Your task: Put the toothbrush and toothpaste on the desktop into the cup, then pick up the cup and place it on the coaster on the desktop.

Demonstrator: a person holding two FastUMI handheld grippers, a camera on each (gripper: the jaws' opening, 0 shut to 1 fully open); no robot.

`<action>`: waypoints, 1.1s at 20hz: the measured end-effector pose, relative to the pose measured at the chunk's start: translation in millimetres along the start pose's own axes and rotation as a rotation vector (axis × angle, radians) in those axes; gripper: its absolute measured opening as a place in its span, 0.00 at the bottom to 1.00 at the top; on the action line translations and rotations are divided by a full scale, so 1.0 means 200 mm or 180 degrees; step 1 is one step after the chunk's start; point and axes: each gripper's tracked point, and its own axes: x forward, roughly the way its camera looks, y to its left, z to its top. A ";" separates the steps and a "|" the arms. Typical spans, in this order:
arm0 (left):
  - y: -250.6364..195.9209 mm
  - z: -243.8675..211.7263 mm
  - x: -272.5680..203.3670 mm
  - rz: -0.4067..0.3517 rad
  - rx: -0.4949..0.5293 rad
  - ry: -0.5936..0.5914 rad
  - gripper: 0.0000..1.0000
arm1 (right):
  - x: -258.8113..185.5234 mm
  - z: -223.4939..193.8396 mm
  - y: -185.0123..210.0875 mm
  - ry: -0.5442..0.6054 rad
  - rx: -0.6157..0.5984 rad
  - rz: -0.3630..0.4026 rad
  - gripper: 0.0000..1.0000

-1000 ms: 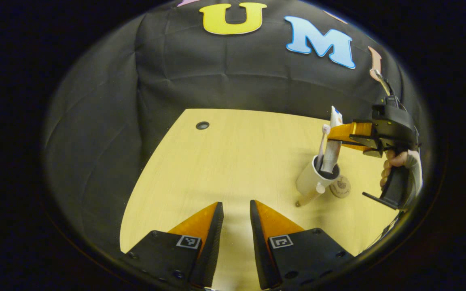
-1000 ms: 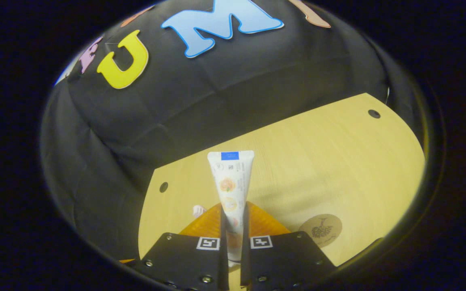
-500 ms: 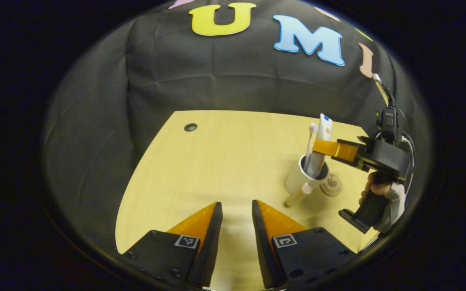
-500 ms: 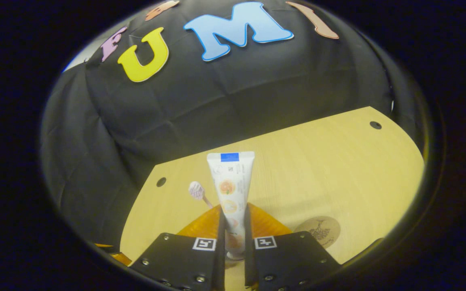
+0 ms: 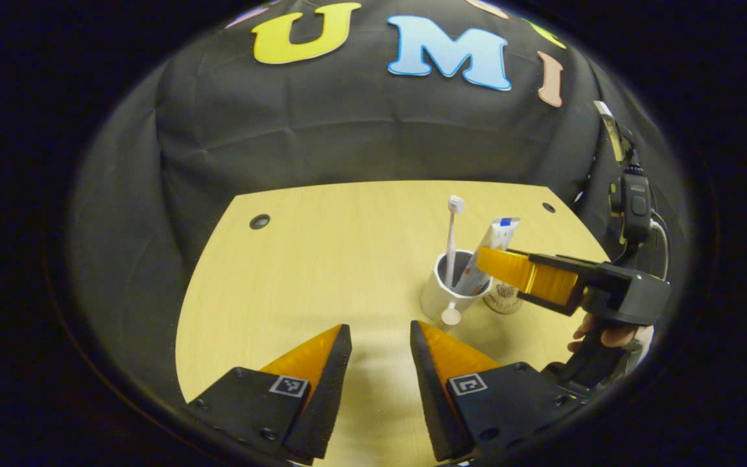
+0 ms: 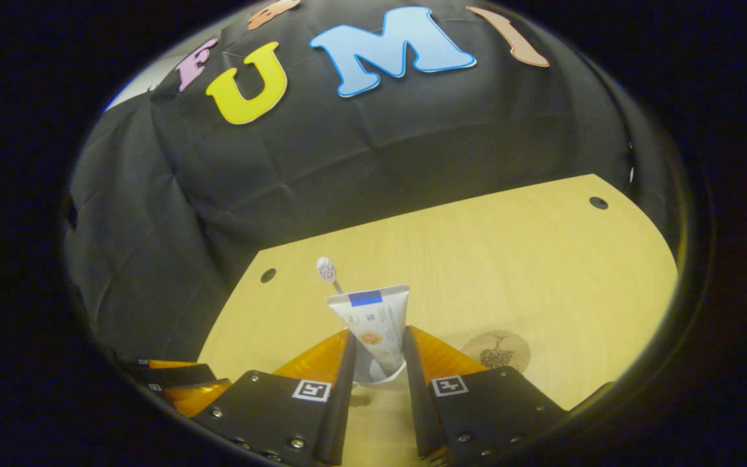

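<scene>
in the left gripper view, the left gripper [image 5: 380, 340] is held low over the near part of the light wooden desk [image 5: 321, 259], its jaws parted with bare desk seen between them and nothing grasped. further right on the desk, a white cup [image 5: 441, 295] is seen standing upright, with the toothbrush [image 5: 452, 237] set in it, bristle end up, and the toothpaste [image 5: 487, 256] leaned in it toward the right. the round coaster [image 5: 502, 299] is found just beside the cup on its right, partly hidden by it. at the far right, the right gripper [image 5: 497, 263] is reached in toward the toothpaste, gripped from below by a hand [image 5: 607, 334]. in the right gripper view, the left gripper [image 6: 179, 386] is glimpsed at the lower left edge. at centre, the toothbrush [image 6: 328, 272] head is seen rising behind the toothpaste [image 6: 373, 324], whose flat end is uppermost and whose lower part is sunk in the cup [image 6: 373, 376]. the right gripper [image 6: 377, 353] is placed around the tube with its jaws released, a gap being visible on each side. the coaster [image 6: 497, 350] is seen lying bare on the desk [image 6: 542, 272] to the right.
</scene>
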 end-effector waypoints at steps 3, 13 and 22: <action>-0.02 0.02 0.04 -0.0060 0.0089 0.0034 0.64 | -0.03 0.01 -0.01 0.0014 -0.0031 0.0005 0.81; -0.24 0.03 0.19 -0.0608 0.0656 0.0349 0.64 | -0.34 0.29 -0.25 -0.0420 0.0233 -0.0152 0.80; -0.37 -0.10 0.30 -0.0985 0.0971 0.1034 0.64 | -0.51 0.23 -0.57 -0.0462 0.0492 -0.0578 0.80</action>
